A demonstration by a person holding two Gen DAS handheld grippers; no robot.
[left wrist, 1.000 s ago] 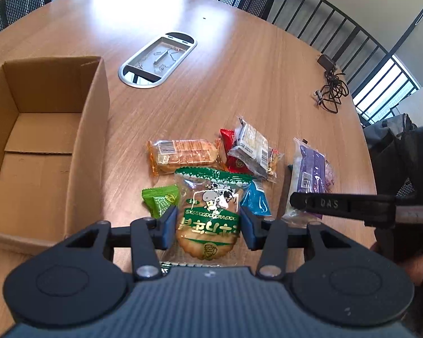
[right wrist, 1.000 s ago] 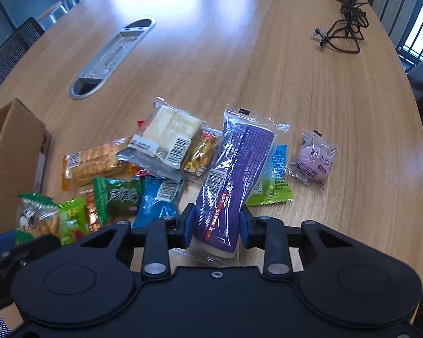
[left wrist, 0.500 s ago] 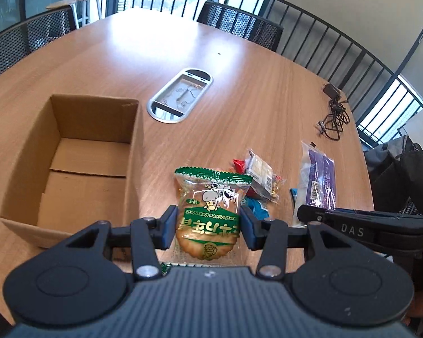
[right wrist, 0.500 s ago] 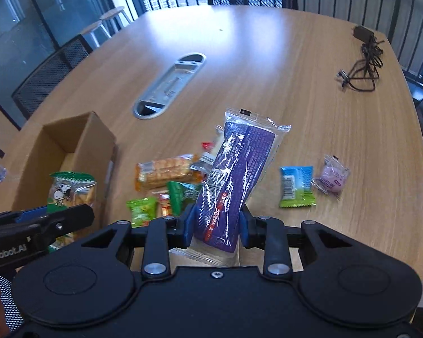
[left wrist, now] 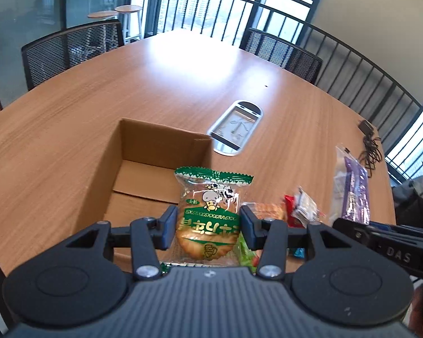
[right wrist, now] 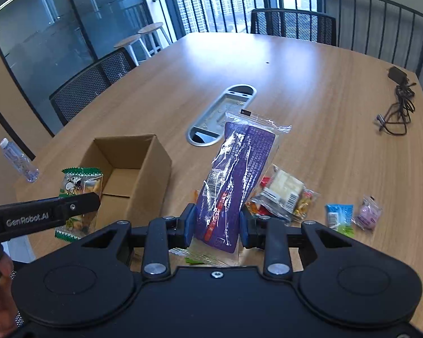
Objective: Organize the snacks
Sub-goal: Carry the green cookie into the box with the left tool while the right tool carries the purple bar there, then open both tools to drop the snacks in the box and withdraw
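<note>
My left gripper [left wrist: 208, 226] is shut on a green cookie packet [left wrist: 210, 211] and holds it in the air over the near right side of the open cardboard box [left wrist: 143, 152]. My right gripper [right wrist: 217, 226] is shut on a long purple snack pack [right wrist: 237, 180], raised above the table to the right of the box [right wrist: 143, 166]. The cookie packet [right wrist: 80, 186] and left gripper also show in the right wrist view, the purple pack [left wrist: 354, 186] in the left wrist view. The box looks empty inside.
Several loose snacks [right wrist: 284, 194] lie on the wooden table [right wrist: 324, 90] right of the box, with a blue packet [right wrist: 338, 215] and a pink one [right wrist: 368, 214] further right. A metal cable port [left wrist: 237, 126], a black cable [right wrist: 400, 104], a water bottle [right wrist: 18, 160] and chairs [left wrist: 73, 48] are around.
Both grippers have risen well above the table with their packs. The left one has moved left, from over the snack pile to over the box.
</note>
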